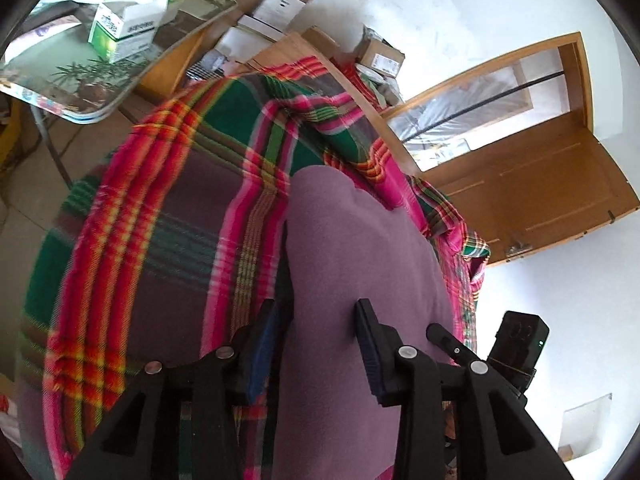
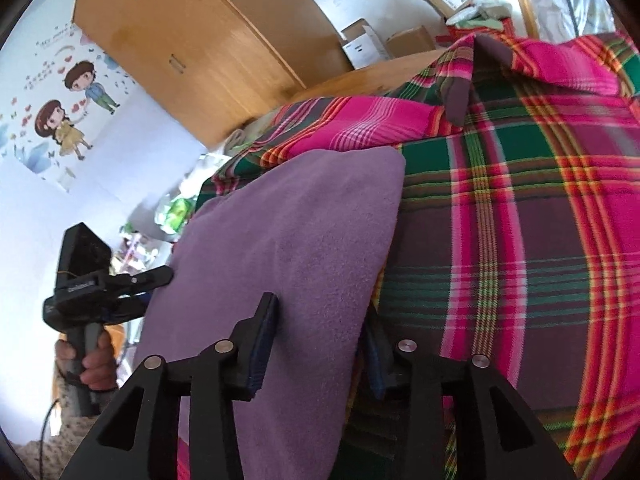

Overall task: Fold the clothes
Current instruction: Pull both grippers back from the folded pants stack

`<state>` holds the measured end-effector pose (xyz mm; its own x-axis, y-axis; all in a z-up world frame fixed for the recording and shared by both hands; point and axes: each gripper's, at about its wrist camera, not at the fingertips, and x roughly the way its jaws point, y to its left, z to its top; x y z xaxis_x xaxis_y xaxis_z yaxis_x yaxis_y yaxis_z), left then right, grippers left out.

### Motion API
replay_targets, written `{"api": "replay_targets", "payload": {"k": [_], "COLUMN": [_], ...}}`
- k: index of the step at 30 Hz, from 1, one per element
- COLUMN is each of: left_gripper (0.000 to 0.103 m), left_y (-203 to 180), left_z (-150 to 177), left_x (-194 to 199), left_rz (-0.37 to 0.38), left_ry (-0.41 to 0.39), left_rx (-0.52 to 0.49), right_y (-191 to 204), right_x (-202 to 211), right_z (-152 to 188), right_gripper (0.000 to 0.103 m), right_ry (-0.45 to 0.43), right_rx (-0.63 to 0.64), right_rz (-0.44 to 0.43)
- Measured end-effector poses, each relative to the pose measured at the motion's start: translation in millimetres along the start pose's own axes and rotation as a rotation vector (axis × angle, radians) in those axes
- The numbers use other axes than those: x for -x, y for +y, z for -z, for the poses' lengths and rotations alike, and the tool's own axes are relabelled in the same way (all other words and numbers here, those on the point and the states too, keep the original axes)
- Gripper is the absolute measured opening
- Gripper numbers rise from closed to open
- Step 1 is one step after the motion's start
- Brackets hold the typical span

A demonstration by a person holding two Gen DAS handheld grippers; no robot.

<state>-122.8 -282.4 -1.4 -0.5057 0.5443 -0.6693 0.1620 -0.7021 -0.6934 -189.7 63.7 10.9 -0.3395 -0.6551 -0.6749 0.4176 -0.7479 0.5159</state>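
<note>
Two claws, left claw (image 1: 320, 344) and right claw (image 2: 320, 344), spread astride purple cloth (image 2: 304, 232), plaid blanket (image 2: 520, 240) beneath

— What sits between the fingers of the left gripper (image 1: 320, 344)?
— A purple cloth (image 1: 360, 248), running forward from the open jaws and lying on a plaid blanket (image 1: 160, 220).
— Beyond it?
— A wooden door (image 1: 552, 184) ahead to the right; a table (image 1: 192, 32) with boxes (image 1: 128, 20) ahead to the left.
— Nearer, on the right?
— The other gripper (image 1: 516, 344), beside the cloth's edge.
</note>
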Motion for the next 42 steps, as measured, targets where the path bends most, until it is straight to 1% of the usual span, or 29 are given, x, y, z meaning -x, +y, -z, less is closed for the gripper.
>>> {"api": "replay_targets", "payload": {"k": [4,9,12,16,19,22,25,27,29,36,39,42], "left_gripper": [0.039,0.04,0.04,0.04,0.04,0.04,0.04,0.04,0.04,0.039,0.039,0.039], "left_y": [-4,-17,-22,-22,-21,-26,-29,-30,-30,-28,-34,-44], "left_z": [8,23,31,43,48,55,65,69,76,93,102,112], "left_x": [3,8,10,17,20,21,26,27,26,26,31,34], "left_rz": [-0.047,-0.136,-0.17,-0.189,-0.195,-0.23,-0.243,-0.237,-0.246,-0.295,-0.29,-0.304], "left_ry": [-0.02,-0.059,-0.072,-0.085,-0.09,-0.096,-0.11,-0.105,-0.096,-0.07,-0.093,-0.117], "left_rx": [-0.012,-0.054,-0.07,-0.072,-0.053,-0.072,-0.08,-0.071,-0.068,-0.078,-0.098,-0.131], "right_y": [6,10,18,33,40,40,42,45,45,42,46,54], "right_x": [6,16,27,32,29,30,36,36,38,45,50,54], "right_z": [5,13,24,42,56,64,70,76,81,95,100,107], "right_gripper": [0.042,0.042,0.042,0.042,0.042,0.042,0.042,0.042,0.042,0.042,0.042,0.042], "right_ry": [-0.018,-0.044,-0.086,-0.085,-0.072,-0.072,-0.075,-0.068,-0.065,-0.051,-0.066,-0.069], "right_rx": [0.031,0.04,0.086,0.17,0.221,0.202,0.186,0.195,0.193,0.159,0.161,0.168], "right_rz": [0.056,0.114,0.183,0.207,0.249,0.265,0.273,0.284,0.286,0.285,0.297,0.292]}}
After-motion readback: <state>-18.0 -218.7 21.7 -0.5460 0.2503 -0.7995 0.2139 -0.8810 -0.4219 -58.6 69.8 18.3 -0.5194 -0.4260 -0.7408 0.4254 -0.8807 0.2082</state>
